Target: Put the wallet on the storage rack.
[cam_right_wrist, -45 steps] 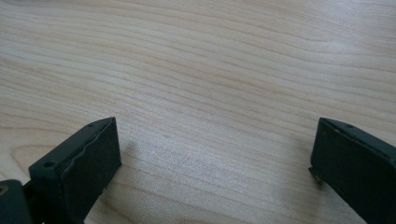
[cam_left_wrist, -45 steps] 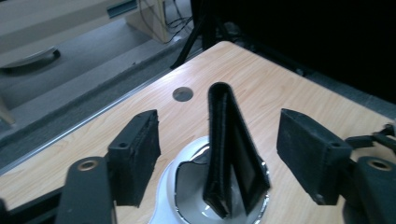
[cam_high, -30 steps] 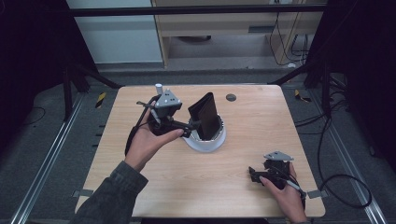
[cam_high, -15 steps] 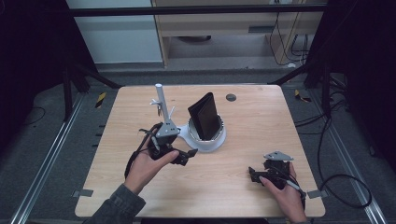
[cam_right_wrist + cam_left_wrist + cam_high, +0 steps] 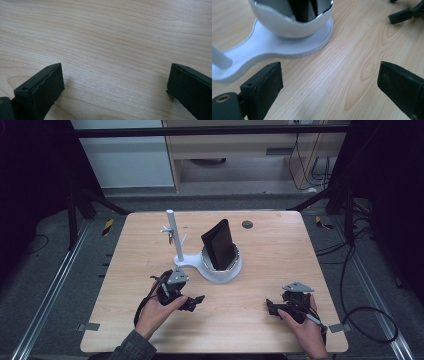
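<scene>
Table [image 5: 280, 245]: wallet [image 5: 219, 244] upright in bowl [image 5: 222, 267].

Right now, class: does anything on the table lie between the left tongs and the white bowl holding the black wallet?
Nothing visible does. The left tongs sit open on bare wood just short of the white bowl, with the black wallet upright inside it. Only the stand's flat base lies ahead.

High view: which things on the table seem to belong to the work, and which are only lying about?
Likely belong to the work:
- white stand with bowl and post
- black wallet standing in the bowl
- left gripper, jaws open
- right gripper, jaws open

Likely only lying about:
- dark round disc near the far edge
- tape pieces at the near corners
</scene>
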A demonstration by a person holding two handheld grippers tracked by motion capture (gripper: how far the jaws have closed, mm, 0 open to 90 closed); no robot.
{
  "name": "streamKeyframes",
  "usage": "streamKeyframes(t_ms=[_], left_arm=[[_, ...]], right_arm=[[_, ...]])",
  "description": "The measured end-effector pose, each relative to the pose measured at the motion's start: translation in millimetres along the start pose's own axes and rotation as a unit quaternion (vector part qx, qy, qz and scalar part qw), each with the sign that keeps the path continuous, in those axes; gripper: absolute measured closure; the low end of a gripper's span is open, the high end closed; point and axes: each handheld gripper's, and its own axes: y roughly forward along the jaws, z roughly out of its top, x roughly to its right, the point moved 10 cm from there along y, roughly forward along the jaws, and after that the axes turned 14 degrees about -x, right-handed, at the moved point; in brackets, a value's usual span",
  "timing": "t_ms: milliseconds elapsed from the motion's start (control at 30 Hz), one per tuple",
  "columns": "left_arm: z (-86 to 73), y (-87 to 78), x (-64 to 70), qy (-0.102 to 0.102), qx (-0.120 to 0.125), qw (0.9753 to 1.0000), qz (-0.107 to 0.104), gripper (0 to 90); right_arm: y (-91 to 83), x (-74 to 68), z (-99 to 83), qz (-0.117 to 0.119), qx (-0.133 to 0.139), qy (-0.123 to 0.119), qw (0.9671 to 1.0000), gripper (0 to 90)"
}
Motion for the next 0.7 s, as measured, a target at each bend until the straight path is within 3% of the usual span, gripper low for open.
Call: streamKeyframes(t_ms=[167,233,400,700], left_arm=[[-18.1,1.7,-22.9,-0.016,-0.006,0.9995,0.028,6.2],[-26.9,0.2,-37.7,-0.015,-0.015,0.9981,0.058,6.2],[-48.5,-7.4,-65.4,-0.036,-0.028,0.9946,0.093,6.4],[-80.5,-14.2,-96.3,-0.077,-0.043,0.99,0.11,6.4]], right_arm=[[0.0,-0.1,-0.2,0.0,0.0,0.001,1.0,0.8],[0.0,-0.1,-0.2,0.0,0.0,0.001,1.0,0.8],[-0.2,-0.4,-0.2,0.001,-0.002,0.002,1.0,0.6],[-0.7,-1.0,-1.2,0.0,-0.002,0.006,1.0,0.6]])
